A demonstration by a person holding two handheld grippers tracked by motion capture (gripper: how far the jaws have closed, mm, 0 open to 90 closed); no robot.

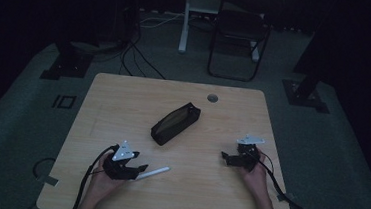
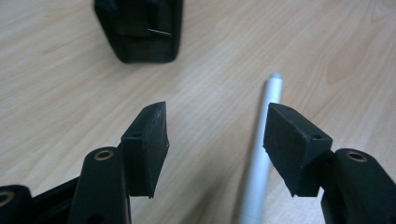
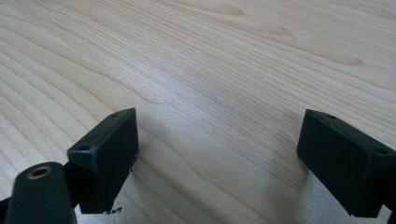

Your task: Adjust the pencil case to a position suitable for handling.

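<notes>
Your left gripper (image 1: 141,168) sits low over the near-left part of the bench (image 1: 123,99), tilted down toward the surface. Its jaws stand partly open with a clear gap between them, and they clamp nothing. The white pen (image 2: 261,154) lies flat on the bench just inside the right-hand jaw as the left gripper view shows it. The pen runs lengthwise away from the gripper, and its tip extends past the jaw ends. Part of the pen is hidden behind that jaw, so you cannot tell from the pictures whether the pad touches it. The opposite jaw stands well apart from the pen, with bare wood under it. In the high view the pen (image 1: 152,173) projects from the left gripper toward the middle of the bench.

The black pouch (image 1: 175,123) lies on the bench ahead of the left gripper, apart from it, set at a diagonal in the high view. In the left gripper view its near end (image 2: 140,30) shows beyond the left-hand jaw.

Your right gripper (image 1: 225,157) rests near the bench's near-right area, well apart from the pen and the pouch. Its jaws stand wide open over bare wood and hold nothing.
</notes>
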